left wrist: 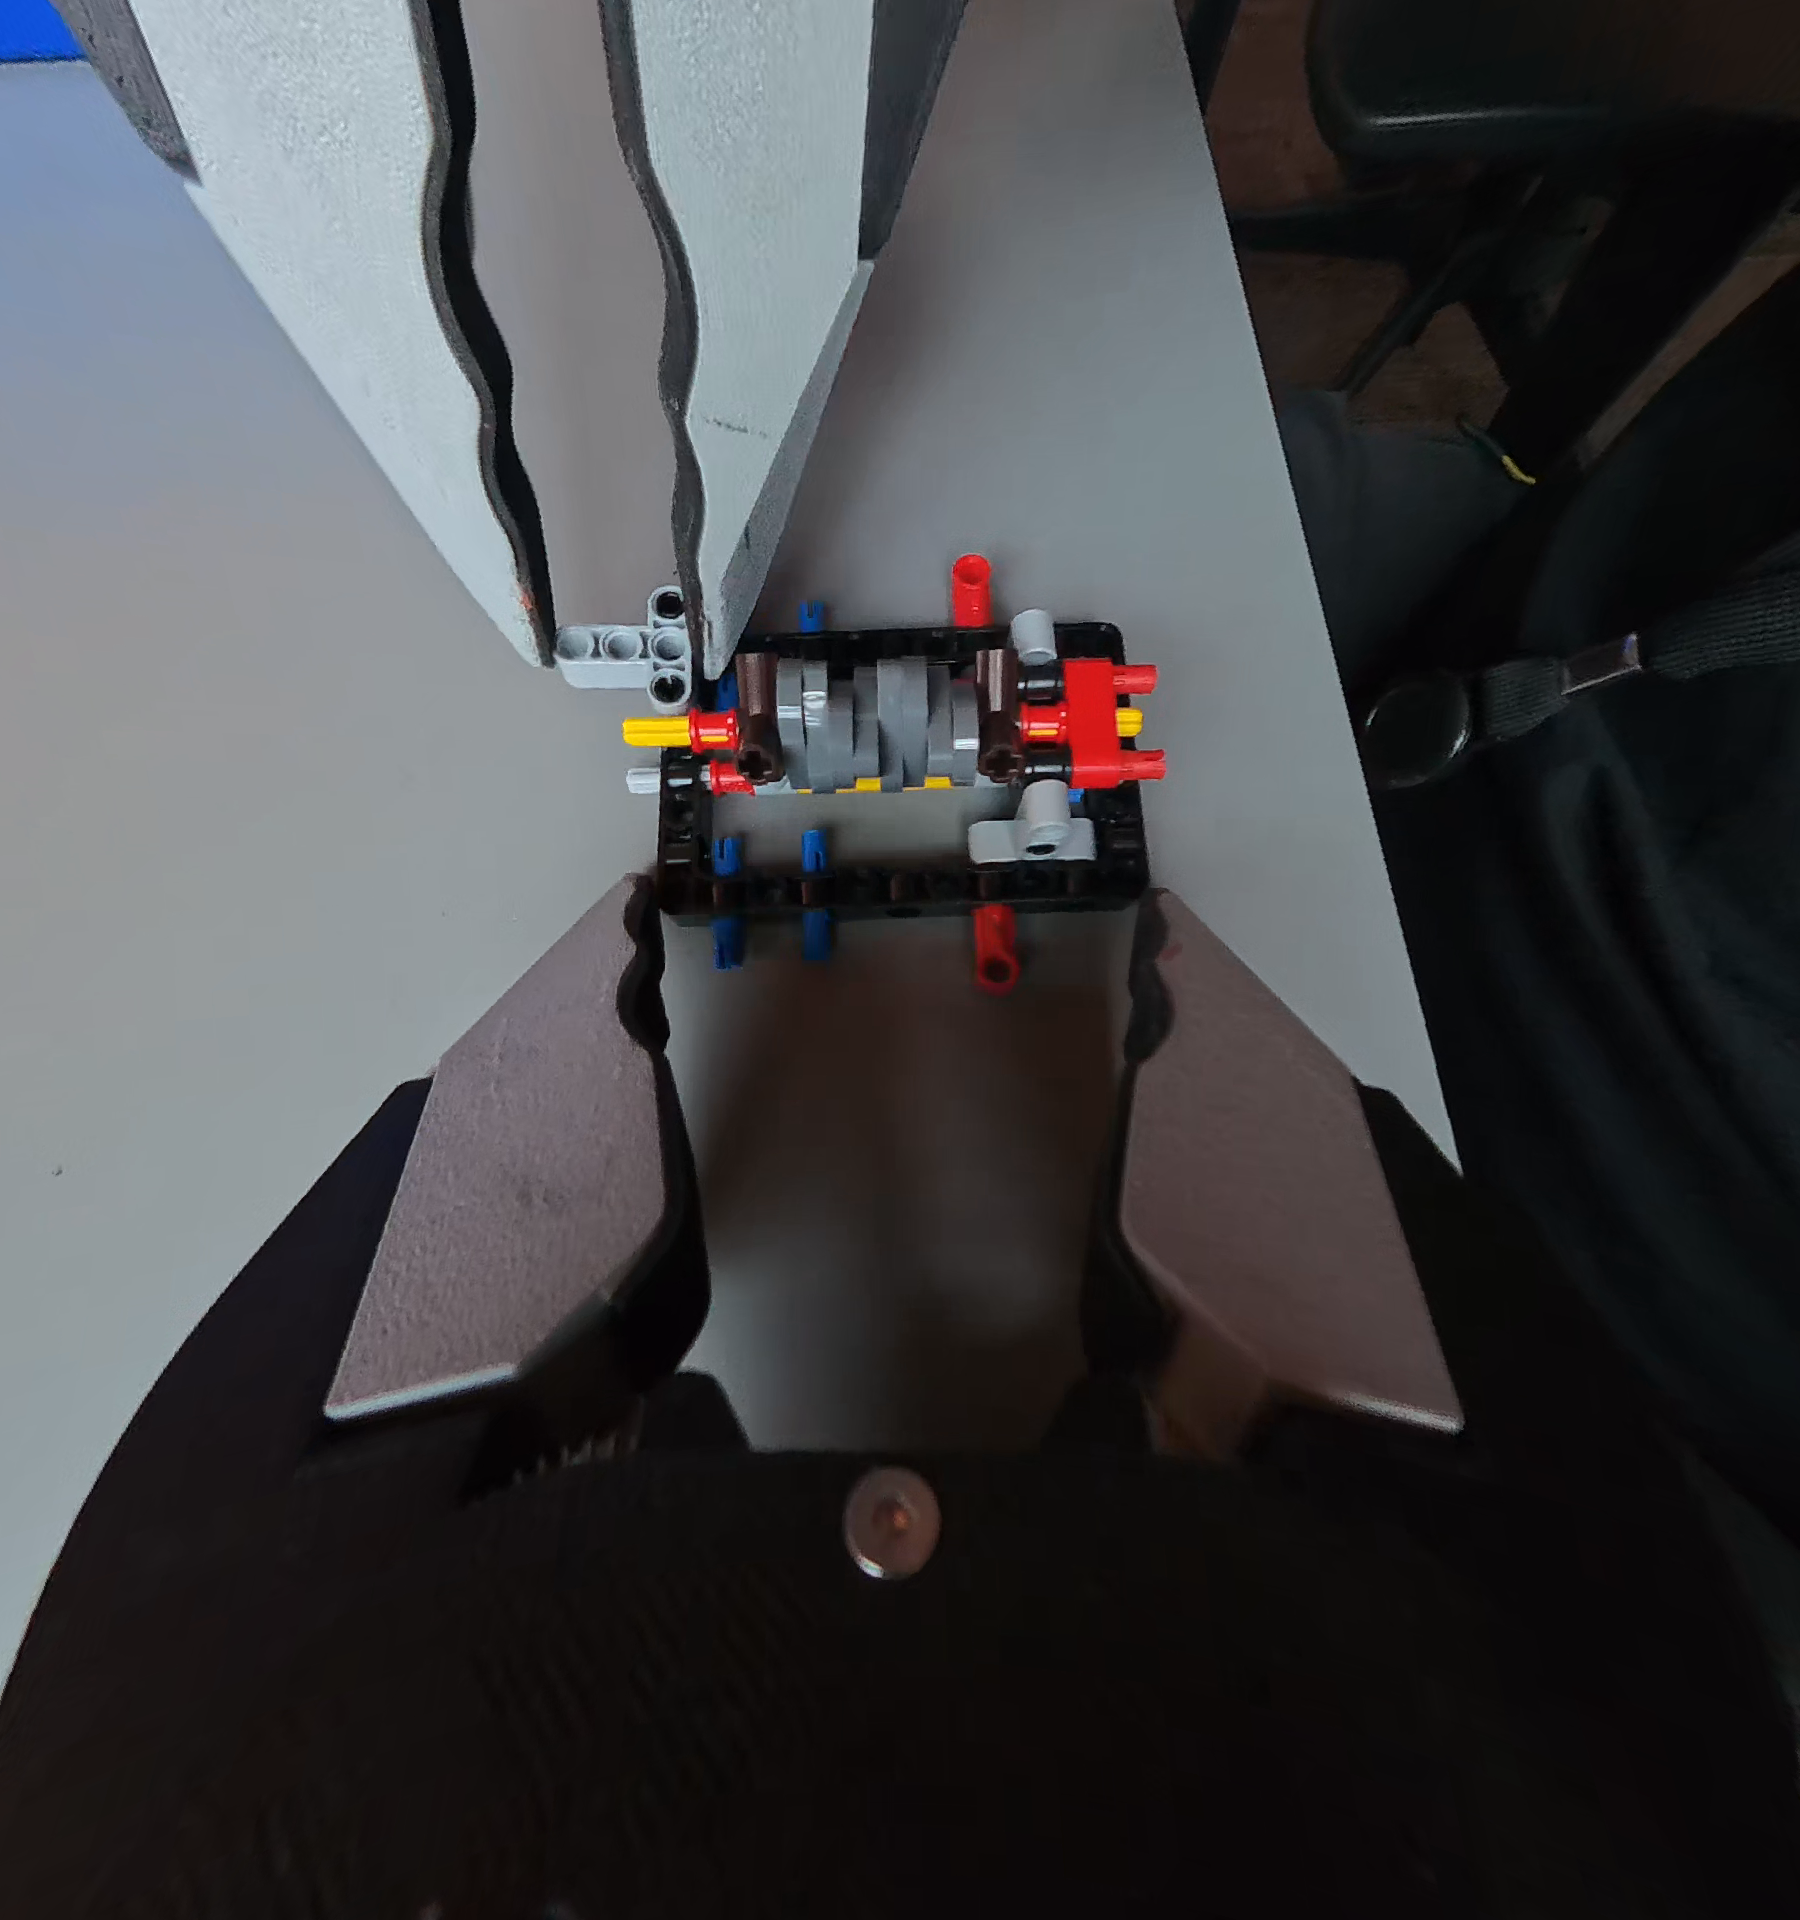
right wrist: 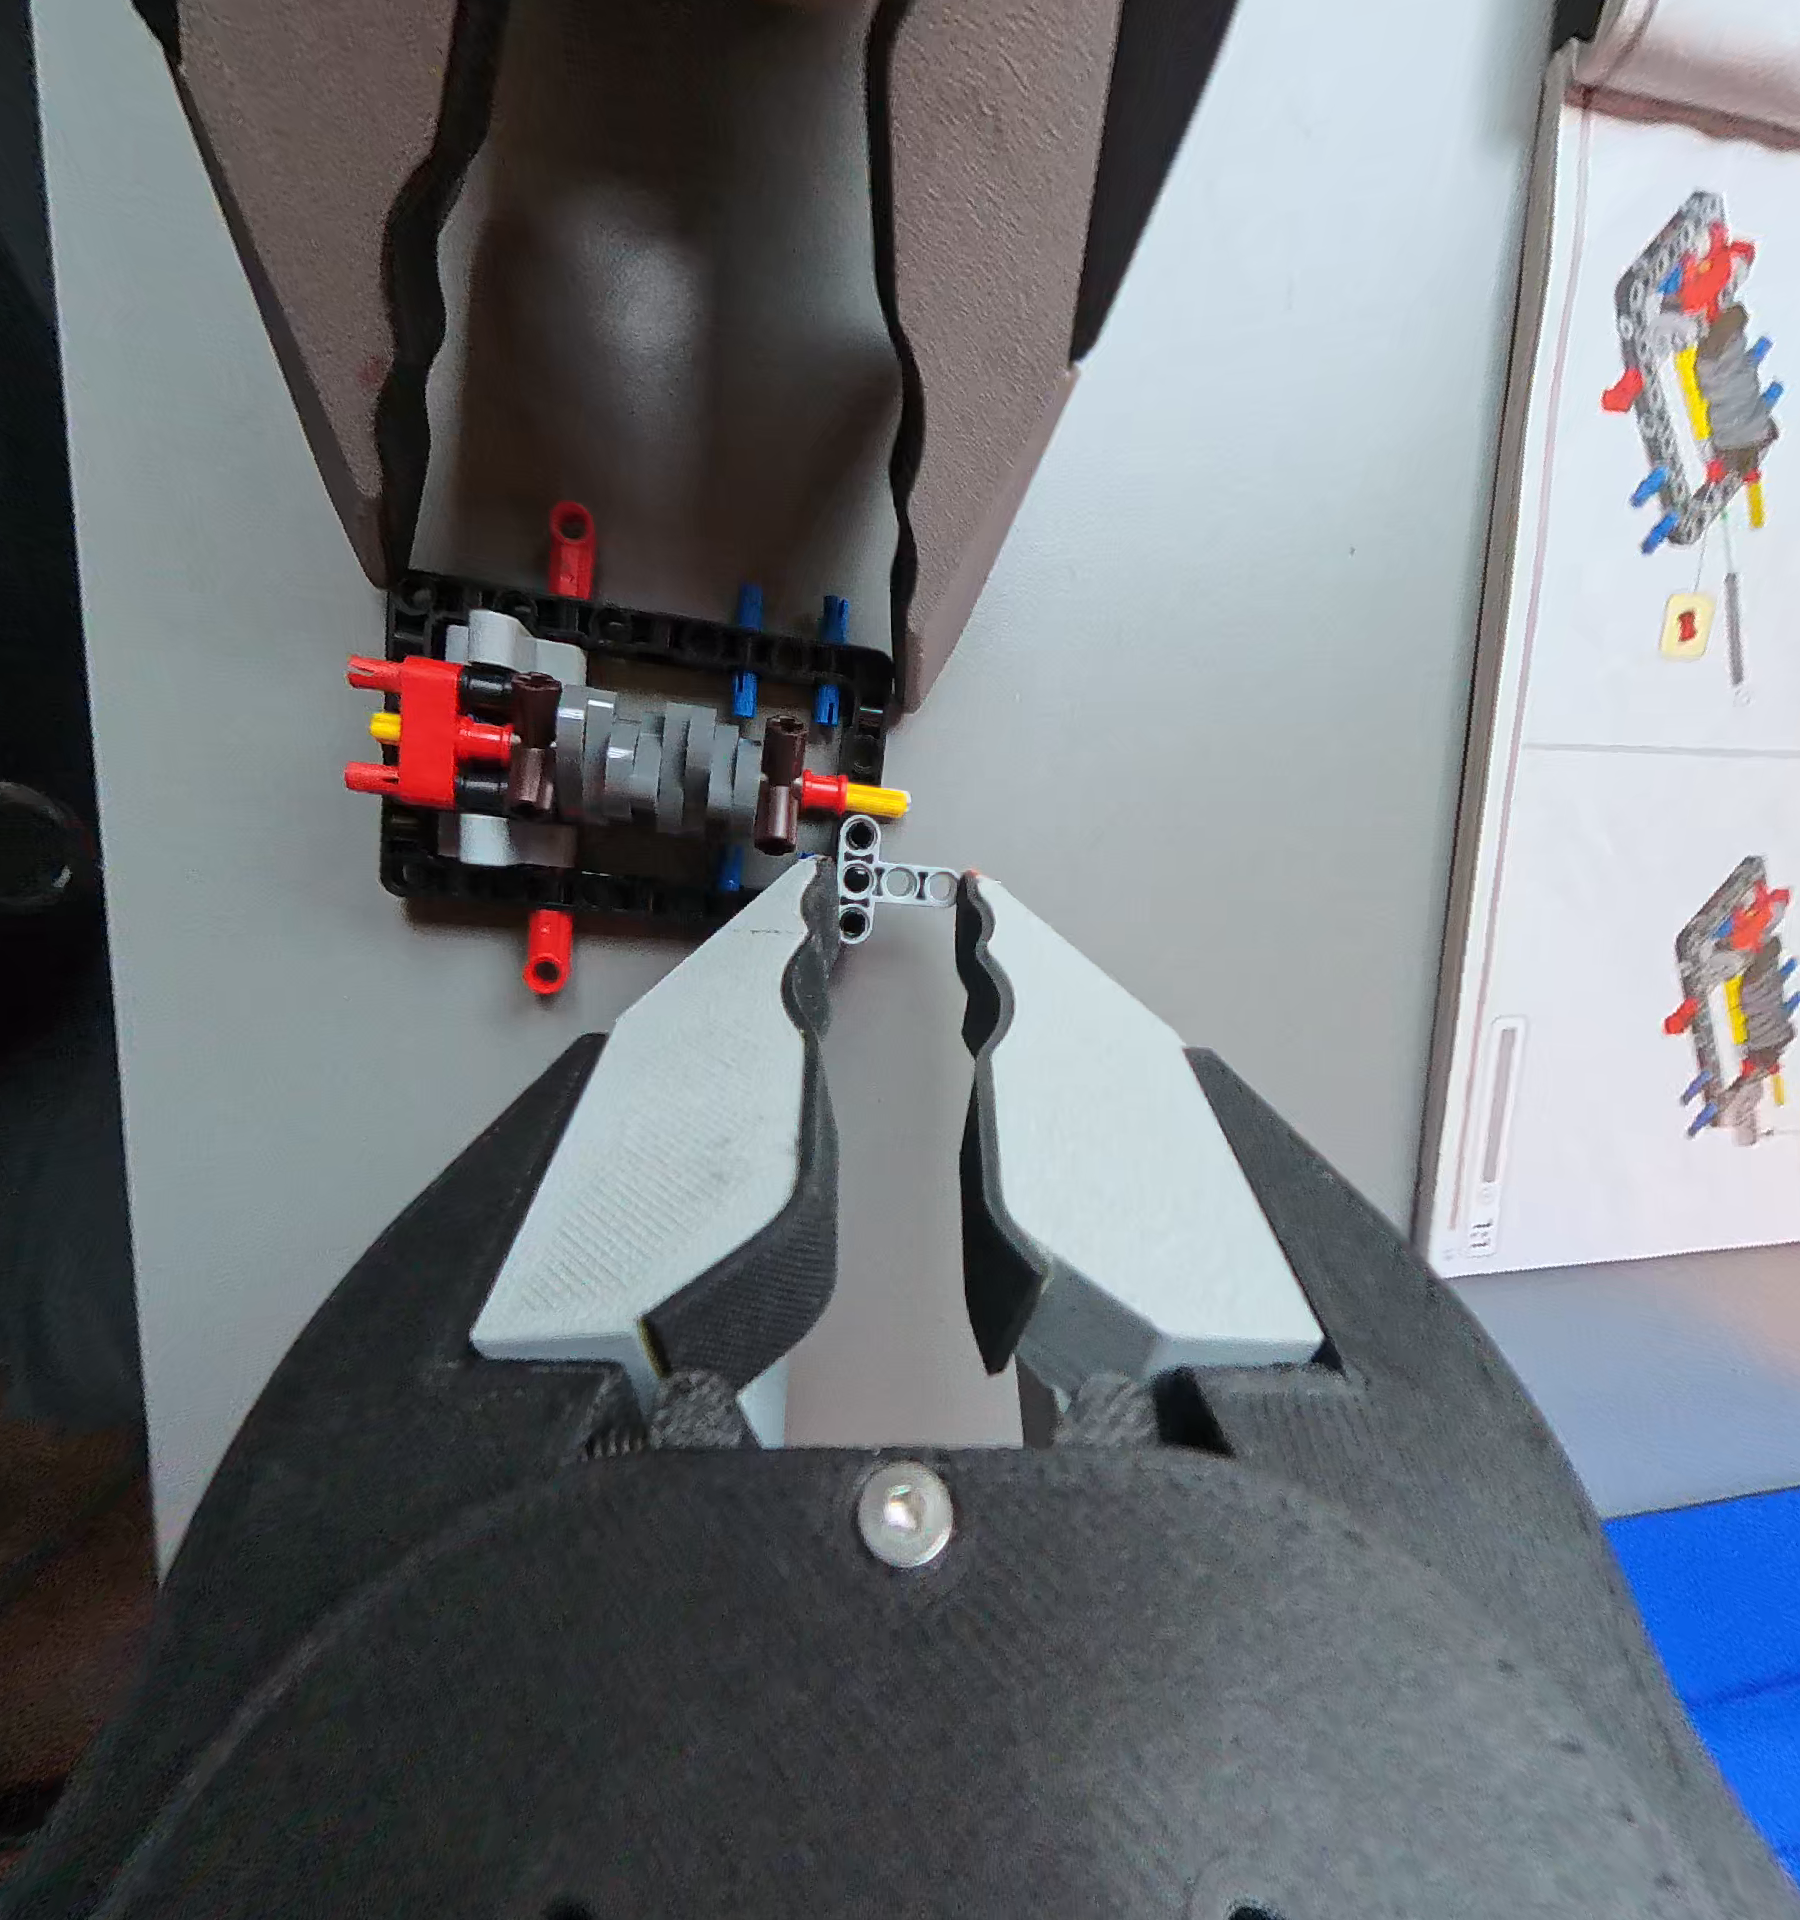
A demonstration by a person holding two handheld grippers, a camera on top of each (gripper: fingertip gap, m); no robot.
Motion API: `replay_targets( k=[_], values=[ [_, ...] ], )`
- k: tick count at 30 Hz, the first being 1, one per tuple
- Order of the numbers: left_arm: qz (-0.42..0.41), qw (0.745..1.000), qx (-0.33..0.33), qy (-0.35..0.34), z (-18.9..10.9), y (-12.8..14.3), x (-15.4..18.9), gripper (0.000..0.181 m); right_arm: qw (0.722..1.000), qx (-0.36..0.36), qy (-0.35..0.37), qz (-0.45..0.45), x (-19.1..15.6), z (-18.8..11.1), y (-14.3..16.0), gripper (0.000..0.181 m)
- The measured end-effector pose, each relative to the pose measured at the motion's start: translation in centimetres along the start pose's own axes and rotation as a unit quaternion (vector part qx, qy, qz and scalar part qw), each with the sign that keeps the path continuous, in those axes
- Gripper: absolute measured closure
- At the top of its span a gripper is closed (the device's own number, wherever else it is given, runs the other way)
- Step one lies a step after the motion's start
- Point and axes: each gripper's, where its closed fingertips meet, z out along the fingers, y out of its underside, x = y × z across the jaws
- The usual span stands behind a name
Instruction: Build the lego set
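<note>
Now | left gripper point(left wrist: 896, 914) jaws wide, bracketing black frame point(left wrist: 901, 894) | right gripper point(right wrist: 891, 883) jaws pinching grey T-beam point(right wrist: 880, 883)

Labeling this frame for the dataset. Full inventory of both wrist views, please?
Lego frame assembly: 1, black frame holding grey gears, red, blue and yellow pins; on the table between the grippers.
T-shaped beam: 1, light grey; between the right gripper's fingertips, at the frame's corner.
Instruction sheets: white, with build pictures; on the far side of the table in the right wrist view.
Table: 1, grey.
Blue surface: beside the table.
Left gripper: brown fingers, spread across the frame's width.
Right gripper: light grey fingers, closed on the beam.
</note>
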Motion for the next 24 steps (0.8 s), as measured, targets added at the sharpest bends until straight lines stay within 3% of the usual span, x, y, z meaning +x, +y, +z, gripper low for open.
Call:
replay_targets(
  k=[5, 13, 21, 24],
  values=[
    [0.001, 1.0, 0.0, 0.002, 0.01, 0.0, 0.04, 0.092, 0.999, 0.014, 0.012, -0.043, -0.02, 0.2, -0.3, 0.161],
    [0.002, 1.0, 0.001, 0.002, 0.02, 0.0, 0.04, 0.092, 0.997, 0.027, -0.065, -0.016, 0.06, 0.5, -0.33, 0.161],
    [0.004, 1.0, 0.001, 0.005, 0.02, 0.01, 0.16, 0.092, 0.988, 0.124, -0.086, 0.042, 0.01, 0.58, -0.55, 0.161],
    [0.005, 1.0, 0.001, 0.007, 0.02, 0.0, 0.22, 0.092, 0.99, 0.119, -0.076, 0.031, -0.01, 0.57, -0.59, 0.161]
  ],
)
